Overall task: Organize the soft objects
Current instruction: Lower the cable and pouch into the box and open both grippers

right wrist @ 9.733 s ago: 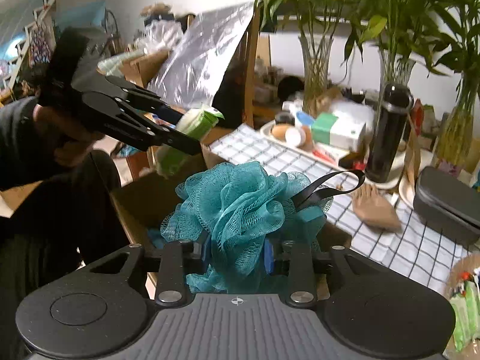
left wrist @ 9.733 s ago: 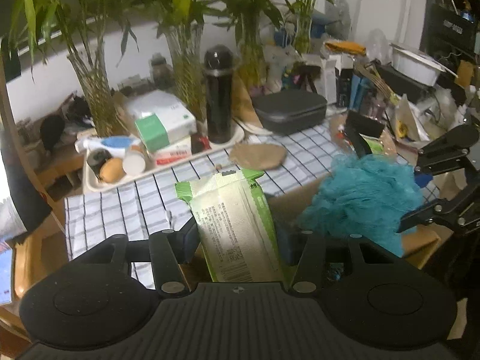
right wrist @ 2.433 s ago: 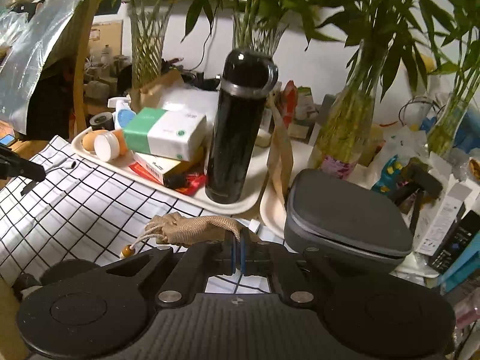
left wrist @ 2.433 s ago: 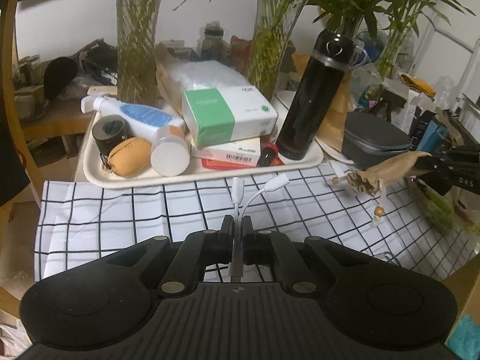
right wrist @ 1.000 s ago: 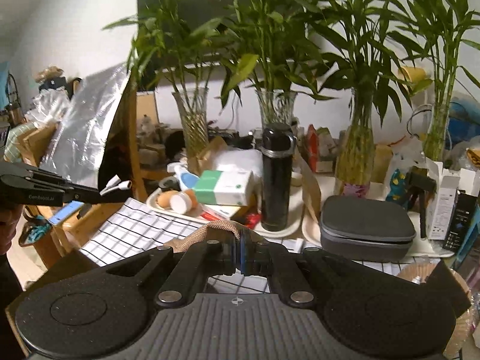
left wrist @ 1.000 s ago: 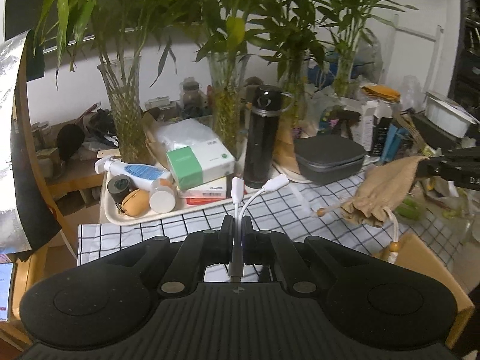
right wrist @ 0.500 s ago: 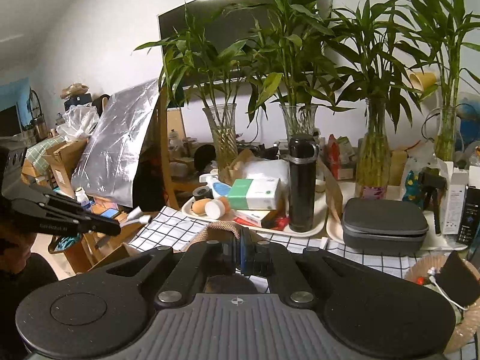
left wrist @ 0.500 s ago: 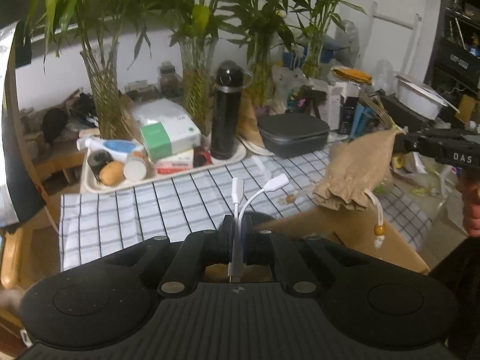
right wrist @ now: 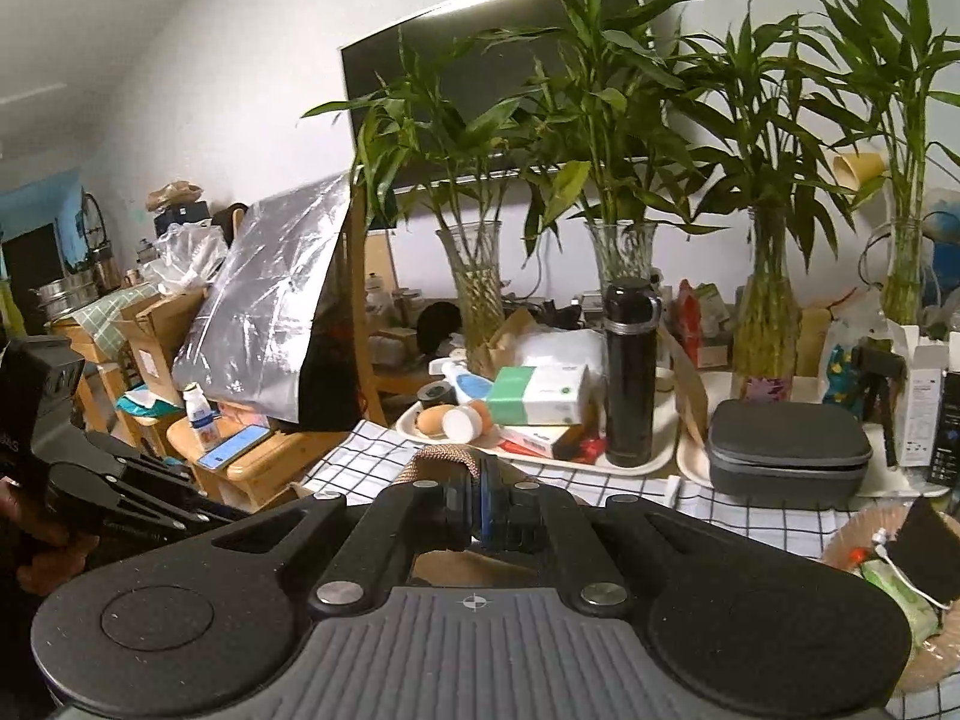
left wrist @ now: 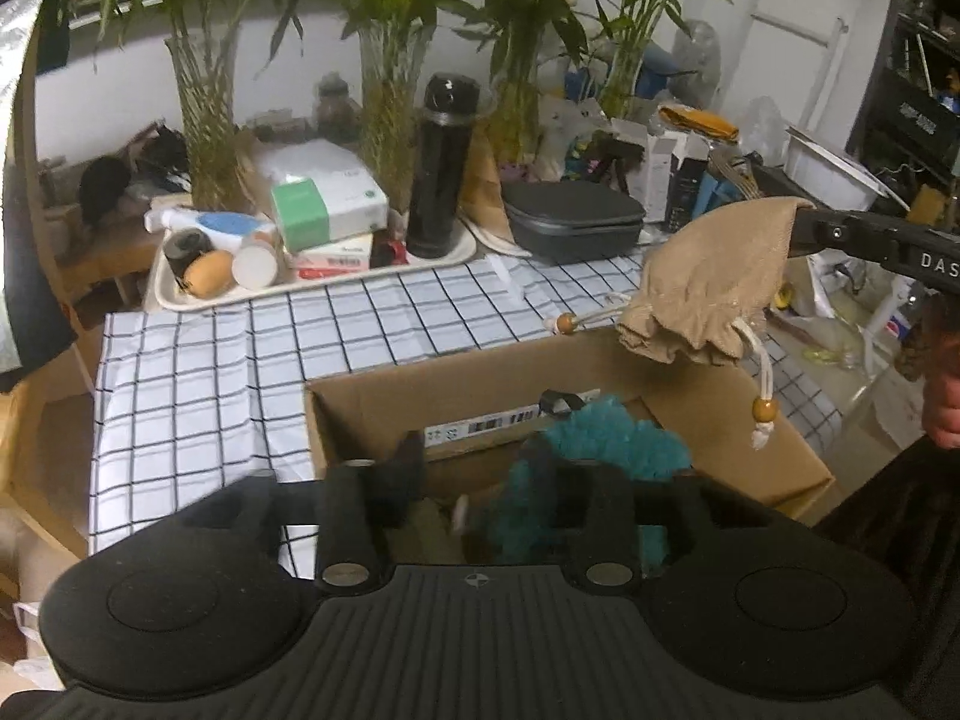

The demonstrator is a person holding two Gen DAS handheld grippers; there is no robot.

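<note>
Checked cloth (left wrist: 198, 354), white with a dark grid, covers the table on the left of the left wrist view; a cream tray (left wrist: 180, 300) at its far edge carries bottles and a green-and-white tissue box (left wrist: 327, 210), with a black flask (left wrist: 441, 165) beside them.

Next, at centre, stands the open cardboard box (left wrist: 372, 408), pushed against the near edge of the table. The left gripper (left wrist: 474, 474) hangs over its mouth. Half a second ago its jaws were pressed on a white adapter cable held above the table; now they are opening, and nothing sits between them. A small pale object (left wrist: 461, 513) low in the box between the fingers may be that cable, though it is too blurred to confirm. A teal bath pouf (left wrist: 606, 444) already lies inside, towards the right of the box.

To the right, the tan drawstring pouch (left wrist: 705, 294) hangs over the box's far right corner, pinched at its top by the right gripper (right wrist: 483, 507), whose jaws are pressed together on the fabric; its beaded cords dangle clear of the cardboard. It was over the cloth a second ago and is now above the rim.

Assessment: the cable appears delivered, leaving the pouch as the item still outstanding. It will need carrying further inward before release, since it currently hangs near the edge and could slide outside.
</note>
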